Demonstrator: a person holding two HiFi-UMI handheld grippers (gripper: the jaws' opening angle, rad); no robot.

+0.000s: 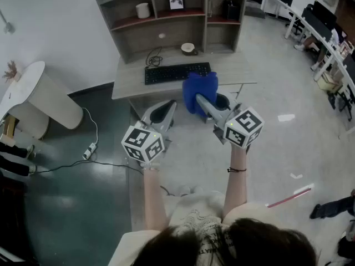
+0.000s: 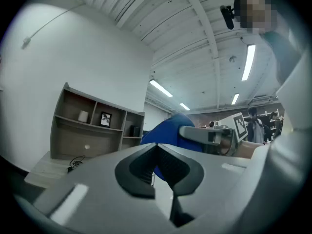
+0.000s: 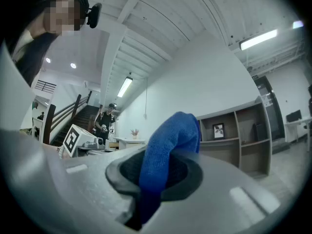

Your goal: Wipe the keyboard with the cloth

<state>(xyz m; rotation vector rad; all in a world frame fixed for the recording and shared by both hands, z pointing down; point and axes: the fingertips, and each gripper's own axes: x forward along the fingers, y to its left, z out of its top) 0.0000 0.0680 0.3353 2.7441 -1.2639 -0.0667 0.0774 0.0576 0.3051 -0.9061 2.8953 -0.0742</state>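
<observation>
Head view, with both gripper views: I hold both forearms straight out from my body, roughly parallel, over the floor in front of the bench (image 1: 233, 81). The left hand-held gripper (image 1: 162, 112) points forward and a little to the right. Its jaws are drawn together with nothing between them, which the left gripper view confirms, the dark pads meeting in a narrow V. The right hand-held gripper (image 1: 203, 102) reaches slightly further forward than the left and points forward and a little to the left. Its jaws are clamped on the blue cloth (image 1: 200, 88). In the right gripper view the cloth rises out of the pads as a folded hump and droops over to one side. Seen from above, the cloth lies at the bench's front edge, just short of the right end of the black keyboard (image 1: 177, 72). The keyboard lies flat on the bench below the shelf unit (image 1: 166, 15). From these views I cannot tell whether cloth and keyboard touch. The marker cubes sit at the near end of each gripper, just ahead of my wrists.
</observation>
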